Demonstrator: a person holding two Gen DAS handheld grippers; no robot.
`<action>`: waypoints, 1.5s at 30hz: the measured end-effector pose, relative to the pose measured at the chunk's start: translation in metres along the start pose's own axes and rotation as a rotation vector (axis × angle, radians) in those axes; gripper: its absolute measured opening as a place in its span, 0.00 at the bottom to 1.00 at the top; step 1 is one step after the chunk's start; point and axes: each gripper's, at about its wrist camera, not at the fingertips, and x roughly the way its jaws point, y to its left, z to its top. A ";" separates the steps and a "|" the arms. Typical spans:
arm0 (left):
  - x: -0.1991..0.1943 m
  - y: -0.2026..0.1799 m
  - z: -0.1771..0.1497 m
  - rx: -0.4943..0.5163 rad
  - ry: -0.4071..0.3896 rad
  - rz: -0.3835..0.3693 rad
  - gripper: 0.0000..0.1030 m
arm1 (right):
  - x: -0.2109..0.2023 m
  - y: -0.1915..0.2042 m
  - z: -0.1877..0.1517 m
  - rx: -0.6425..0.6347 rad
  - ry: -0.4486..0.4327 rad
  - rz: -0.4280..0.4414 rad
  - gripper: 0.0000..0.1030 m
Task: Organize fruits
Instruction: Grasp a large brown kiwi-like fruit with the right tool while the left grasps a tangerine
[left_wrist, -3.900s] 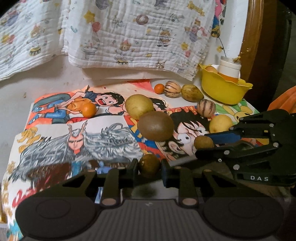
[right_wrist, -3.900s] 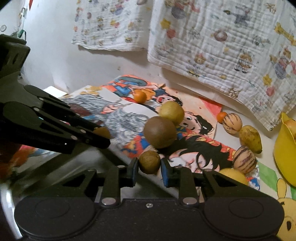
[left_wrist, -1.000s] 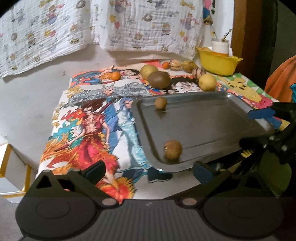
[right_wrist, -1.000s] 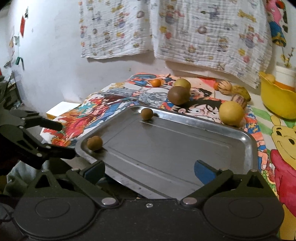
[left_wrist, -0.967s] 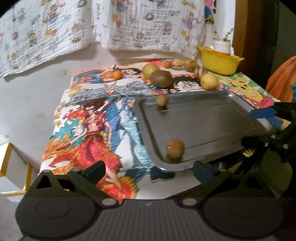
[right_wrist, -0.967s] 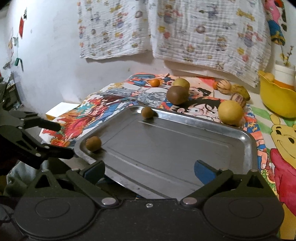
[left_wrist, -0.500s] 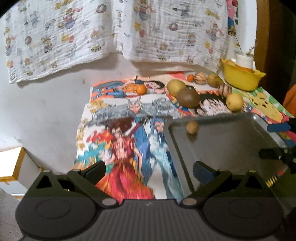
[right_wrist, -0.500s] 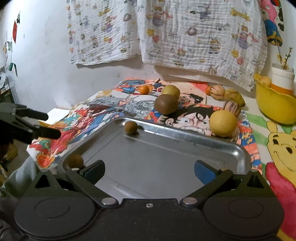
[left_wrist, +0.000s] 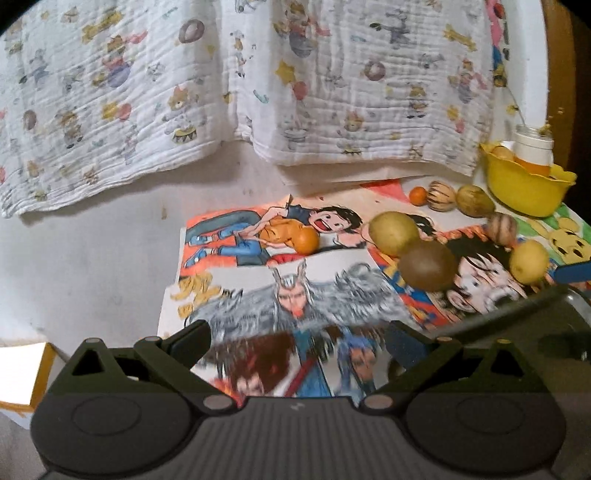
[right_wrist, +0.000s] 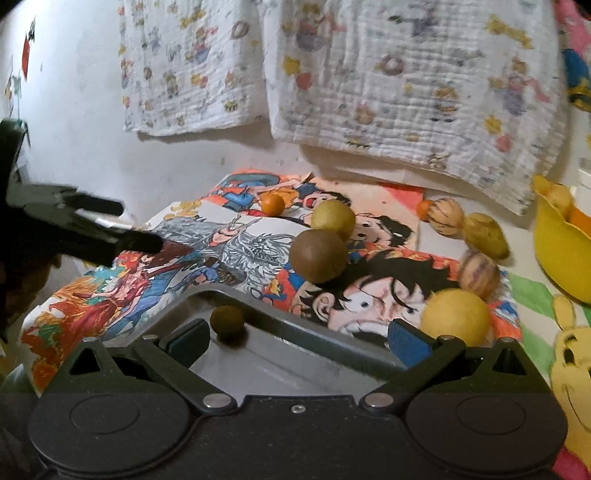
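The left gripper (left_wrist: 297, 341) is seen with its jaws spread wide and nothing between them, held over the cartoon-printed cloth (left_wrist: 258, 295). The right gripper (right_wrist: 297, 336) is likewise spread wide and empty, held over the near part of the metal tray (right_wrist: 295, 354).

In the right wrist view, a small brown fruit (right_wrist: 226, 320) is seen inside the tray at its far left corner, just beside the left fingertip (right_wrist: 192, 338). Outside the tray, a large brown fruit (right_wrist: 318, 256) lies at 12 o'clock, touching a yellow-green fruit (right_wrist: 332, 218) behind it. A small orange (right_wrist: 272, 204) is placed at 11 o'clock. A yellow round fruit (right_wrist: 455, 318) sits at 2 o'clock by the tray rim, with a striped fruit (right_wrist: 479, 274) just behind it. A yellow bowl (right_wrist: 554, 254) stands at 3 o'clock; what it contains is blurred, possibly fruit. The left gripper appears at 9 o'clock in this view.
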 end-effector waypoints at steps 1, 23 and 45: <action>0.005 0.001 0.003 0.004 -0.002 -0.006 0.99 | 0.006 0.002 0.004 -0.014 0.007 0.003 0.99; 0.148 0.029 0.058 -0.013 0.070 -0.075 0.99 | 0.122 -0.017 0.053 -0.038 0.031 -0.001 0.97; 0.190 0.022 0.061 -0.026 0.038 -0.125 0.61 | 0.147 -0.014 0.048 -0.012 0.037 -0.030 0.72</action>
